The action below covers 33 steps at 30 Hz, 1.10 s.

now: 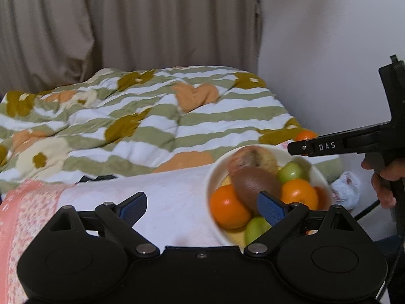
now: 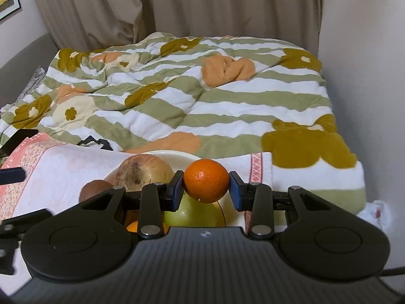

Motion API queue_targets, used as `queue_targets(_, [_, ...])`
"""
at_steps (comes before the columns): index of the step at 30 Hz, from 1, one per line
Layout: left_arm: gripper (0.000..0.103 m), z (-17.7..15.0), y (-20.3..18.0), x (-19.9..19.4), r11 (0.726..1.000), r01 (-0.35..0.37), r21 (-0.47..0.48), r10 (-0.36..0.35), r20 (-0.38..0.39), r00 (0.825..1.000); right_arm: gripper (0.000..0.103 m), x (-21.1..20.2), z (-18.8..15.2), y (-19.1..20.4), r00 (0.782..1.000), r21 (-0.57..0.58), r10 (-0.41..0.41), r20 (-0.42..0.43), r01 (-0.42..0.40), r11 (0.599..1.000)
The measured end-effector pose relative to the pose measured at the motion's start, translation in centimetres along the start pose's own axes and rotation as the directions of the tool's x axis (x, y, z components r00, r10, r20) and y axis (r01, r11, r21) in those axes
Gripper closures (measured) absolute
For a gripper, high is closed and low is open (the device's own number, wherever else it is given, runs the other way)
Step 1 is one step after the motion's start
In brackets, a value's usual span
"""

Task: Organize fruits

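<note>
A white bowl on a pink-and-white cloth holds two oranges, a brown fruit, a tan fruit and green fruits. My left gripper is open just left of the bowl, its right finger over the fruit, nothing between the pads. My right gripper is shut on a small orange, held over the bowl. Below it lie a tan fruit, a brown fruit and a green fruit. In the left wrist view, the right gripper carries that orange above the bowl's far rim.
A green-striped floral quilt covers the bed beyond the cloth. Beige curtains hang behind, and a white wall closes the right side. A white plastic bag lies right of the bowl. A hand grips the right tool.
</note>
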State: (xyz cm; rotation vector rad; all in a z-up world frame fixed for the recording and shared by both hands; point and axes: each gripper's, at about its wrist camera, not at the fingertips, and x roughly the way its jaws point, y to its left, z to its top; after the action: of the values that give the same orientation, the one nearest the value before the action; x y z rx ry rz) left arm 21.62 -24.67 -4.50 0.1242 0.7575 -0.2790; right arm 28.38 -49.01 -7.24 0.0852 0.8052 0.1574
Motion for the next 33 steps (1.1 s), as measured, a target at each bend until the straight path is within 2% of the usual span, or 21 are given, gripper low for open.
queue_targets(8, [0.007, -1.5, 2.2, -0.6, 0.997, -0.054, -0.06, 0.053, -0.03, 0.998, 0.049, 2.1, -0.3, -0.5, 1.0, 0.004, 0.027, -0.002, -0.027, 1.0])
queue_targets(9, [0.007, -1.6, 2.4, -0.8, 0.996, -0.059, -0.065, 0.057, -0.031, 0.998, 0.046, 2.0, -0.3, -0.5, 1.0, 0.005, 0.026, 0.004, -0.026, 1.0])
queue_targets(11, [0.007, -1.8, 2.9, -1.2, 0.995, -0.065, -0.077, 0.063, -0.03, 0.998, 0.032, 1.9, -0.3, -0.5, 1.0, 0.008, 0.028, 0.012, -0.028, 1.0])
queue_targets(13, [0.007, -1.9, 3.3, -1.6, 0.994, -0.066, -0.09, 0.064, -0.027, 0.998, 0.008, 1.3, -0.4, -0.4, 0.999, 0.022, 0.008, 0.037, -0.009, 1.0])
queue_targets(15, [0.007, -2.1, 3.8, -2.0, 0.993, -0.064, -0.102, 0.062, -0.021, 0.998, 0.002, 0.4, -0.5, -0.3, 0.998, 0.034, -0.008, 0.061, 0.006, 0.999])
queue_targets(23, [0.007, -2.7, 5.6, -5.4, 0.992, -0.05, -0.118, 0.054, 0.029, 0.998, 0.002, -3.8, -1.1, 1.7, 0.994, 0.04, -0.071, 0.088, 0.068, 0.997])
queue_targets(33, [0.006, -3.7, 8.0, -12.9, 0.995, -0.034, -0.091, 0.047, 0.149, 0.988, 0.001, -13.7, -3.0, 9.1, 0.976, 0.049, -0.127, 0.177, 0.12, 0.991])
